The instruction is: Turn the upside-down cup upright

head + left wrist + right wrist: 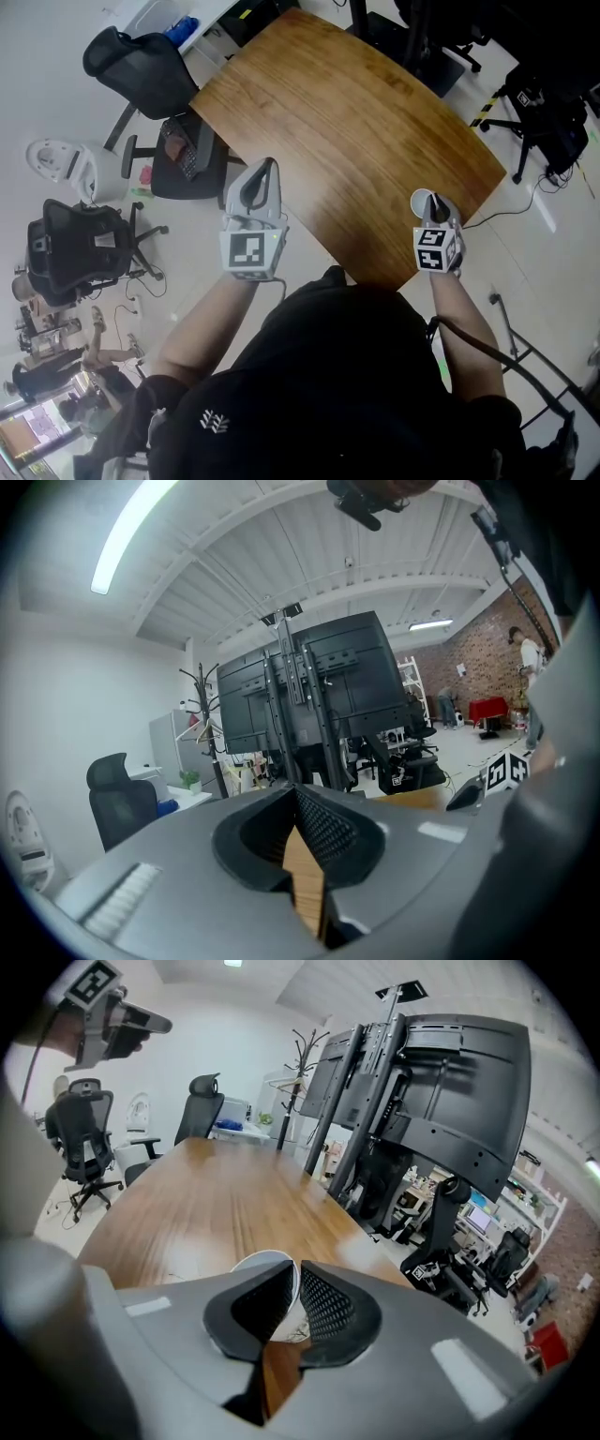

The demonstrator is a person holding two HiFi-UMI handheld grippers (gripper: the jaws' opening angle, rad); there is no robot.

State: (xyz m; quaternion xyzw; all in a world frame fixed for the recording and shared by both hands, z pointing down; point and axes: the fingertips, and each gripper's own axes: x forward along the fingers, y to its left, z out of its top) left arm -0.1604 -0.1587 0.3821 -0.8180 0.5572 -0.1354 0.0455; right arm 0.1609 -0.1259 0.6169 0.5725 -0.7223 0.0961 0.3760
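My right gripper [297,1265] pinched nearly shut on thin wall of cup [255,1258], rim between pads. Cup probably light, crushable: grip rim gently. Left gripper [298,794] closed, empty.

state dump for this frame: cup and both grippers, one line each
cup: mouth facing up, wall pinched between the right gripper's jaws, near the table edge
right gripper: shut on the cup's wall
left gripper: jaws together, nothing between them
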